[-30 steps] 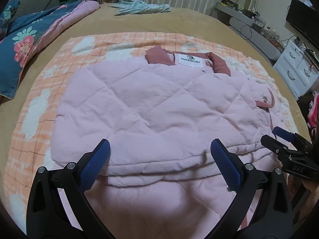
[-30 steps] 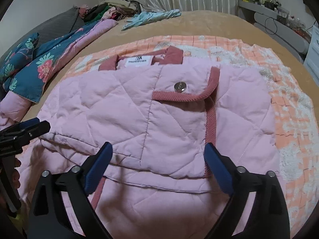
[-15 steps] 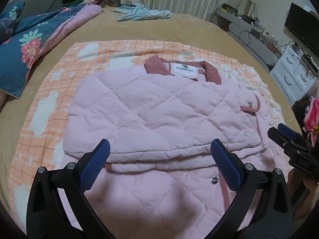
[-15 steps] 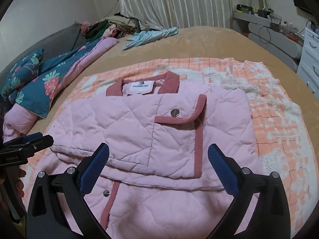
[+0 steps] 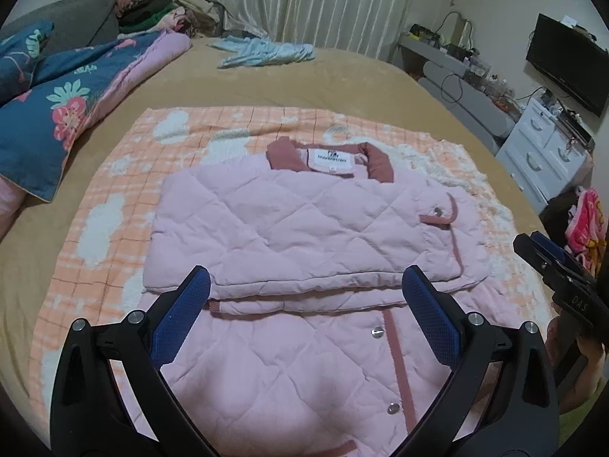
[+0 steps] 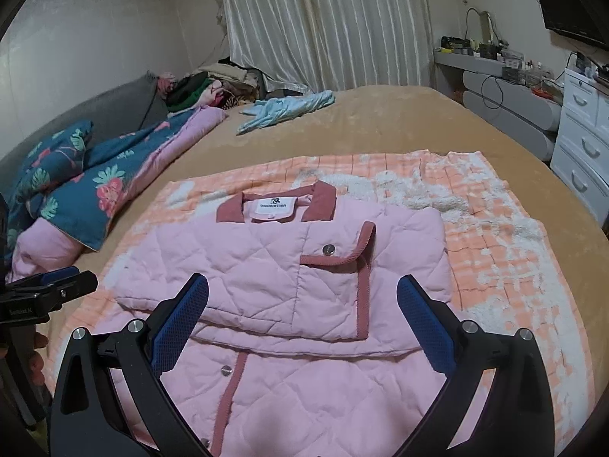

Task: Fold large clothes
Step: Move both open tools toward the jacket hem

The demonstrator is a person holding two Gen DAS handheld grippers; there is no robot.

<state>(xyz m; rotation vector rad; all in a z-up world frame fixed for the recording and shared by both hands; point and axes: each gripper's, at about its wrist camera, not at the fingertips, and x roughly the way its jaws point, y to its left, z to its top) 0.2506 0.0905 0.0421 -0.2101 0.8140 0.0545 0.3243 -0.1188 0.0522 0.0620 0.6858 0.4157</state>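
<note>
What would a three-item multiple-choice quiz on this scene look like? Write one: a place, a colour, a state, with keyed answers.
1. The pink jacket lies on:
A. the orange checked blanket
B. the white dresser
C. the floor

2. The jacket's collar is:
A. light blue
B. dark rose
C. green

3. The left gripper and right gripper are:
A. both shut on the jacket
B. one open, one shut
C. both open

Answers: 1 A, blanket shows around the jacket; 2 B, rose collar flanks the white label; 3 C, wide gaps between the blue pads, nothing held.
</note>
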